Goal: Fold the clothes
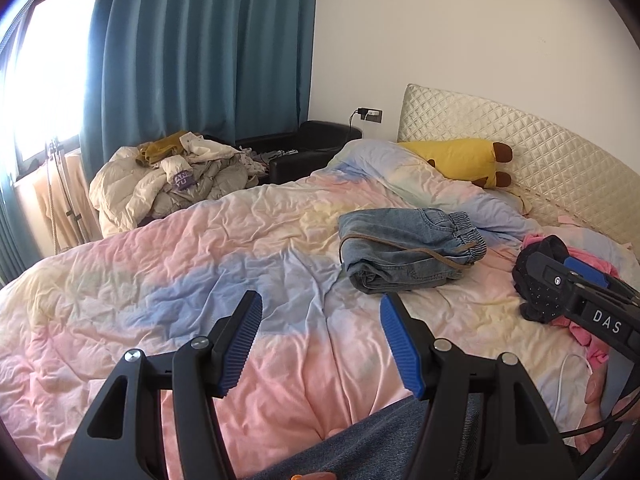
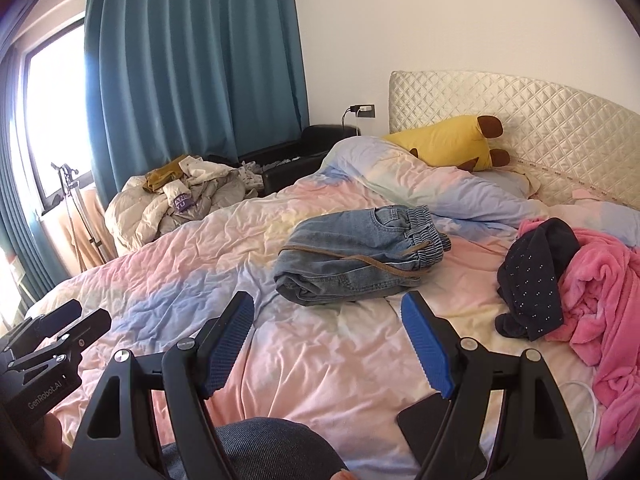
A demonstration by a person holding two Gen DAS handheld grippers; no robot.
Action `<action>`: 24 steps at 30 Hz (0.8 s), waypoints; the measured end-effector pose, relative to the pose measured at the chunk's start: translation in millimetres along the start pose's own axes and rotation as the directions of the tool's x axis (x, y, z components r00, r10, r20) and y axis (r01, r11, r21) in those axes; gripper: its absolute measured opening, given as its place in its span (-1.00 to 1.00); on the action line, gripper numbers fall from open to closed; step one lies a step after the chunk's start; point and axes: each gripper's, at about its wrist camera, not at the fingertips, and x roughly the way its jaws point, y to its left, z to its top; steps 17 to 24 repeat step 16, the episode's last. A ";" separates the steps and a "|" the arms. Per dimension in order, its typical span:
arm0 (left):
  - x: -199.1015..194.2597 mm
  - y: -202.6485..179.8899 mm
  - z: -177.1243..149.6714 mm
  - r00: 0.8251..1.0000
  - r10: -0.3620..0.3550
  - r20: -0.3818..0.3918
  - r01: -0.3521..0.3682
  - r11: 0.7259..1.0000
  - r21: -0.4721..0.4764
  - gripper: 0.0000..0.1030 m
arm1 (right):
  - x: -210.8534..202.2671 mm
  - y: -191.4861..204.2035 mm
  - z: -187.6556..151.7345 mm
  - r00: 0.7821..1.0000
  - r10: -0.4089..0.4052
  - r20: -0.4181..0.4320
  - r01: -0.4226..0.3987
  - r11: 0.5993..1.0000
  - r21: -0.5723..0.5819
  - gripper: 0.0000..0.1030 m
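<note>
The bed [image 2: 320,360], w/ a pastel quilt, carries all the clothes. At the far left corner lies a big heap of pale clothes [image 2: 176,204], not sorted; I cannot tell if it belongs to the job.

Next, the pink fleece [image 2: 604,300] at the right side is crumpled, so not folded yet. The jeans [image 2: 360,256] lie approx. in the middle of the bed, folded into a thick stack w/ the waistband on top: this piece looks done. The dark dotted garment [image 2: 532,280] is bunched up, touching the pink fleece, also not folded.

So by my judgement 1 item is finished and at least 2 are left, maybe more w/ the heap.

The left gripper [image 1: 320,344] and right gripper [image 2: 328,344] both hover above the quilt near the front edge, jaws wide and holding nothing.
</note>
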 end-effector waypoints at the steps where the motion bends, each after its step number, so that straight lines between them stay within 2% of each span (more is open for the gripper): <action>1: 0.9 2.5 -0.2 1.000 0.001 -0.002 -0.001 1.000 -0.007 0.23 | 1.3 1.2 -0.1 1.000 -0.003 -0.002 0.003 1.000 -0.002 0.50; 24: 0.9 7.0 -1.9 1.000 0.004 -0.001 -0.004 1.000 -0.017 0.23 | 8.8 16.4 -5.8 0.999 -0.028 -0.021 0.028 0.999 -0.021 0.50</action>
